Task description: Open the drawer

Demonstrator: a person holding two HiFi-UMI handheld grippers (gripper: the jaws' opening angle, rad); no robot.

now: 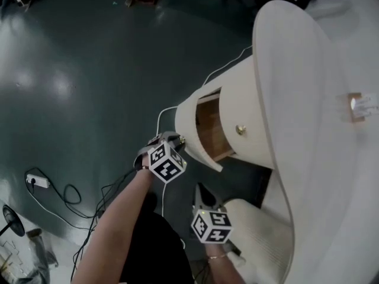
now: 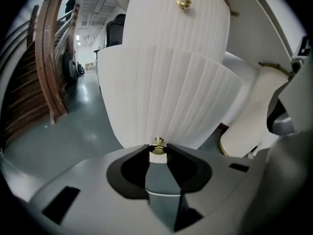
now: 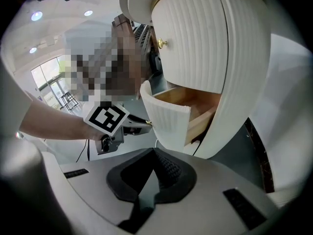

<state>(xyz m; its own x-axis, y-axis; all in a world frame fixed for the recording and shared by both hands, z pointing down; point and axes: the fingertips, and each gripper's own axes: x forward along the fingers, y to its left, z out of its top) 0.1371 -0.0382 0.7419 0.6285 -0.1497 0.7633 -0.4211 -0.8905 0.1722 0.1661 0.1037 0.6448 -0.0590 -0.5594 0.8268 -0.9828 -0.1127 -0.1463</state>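
Ribbed, curved white drawer (image 2: 166, 94); round brass knob (image 2: 157, 144) in left gripper (image 2: 157, 151)

Ribbed matt white drawer front (image 2: 166, 97), shiny perhaps brass knob (image 2: 157, 145), bare wood interior (image 3: 188, 98), glossy floor (image 1: 89, 70)

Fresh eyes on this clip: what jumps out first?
A pale ribbed cabinet fills the right side, its lower drawer pulled out to show a wooden inside. The left gripper is clamped on that drawer's brass knob. The right gripper hovers nearer the person, jaws together and empty.
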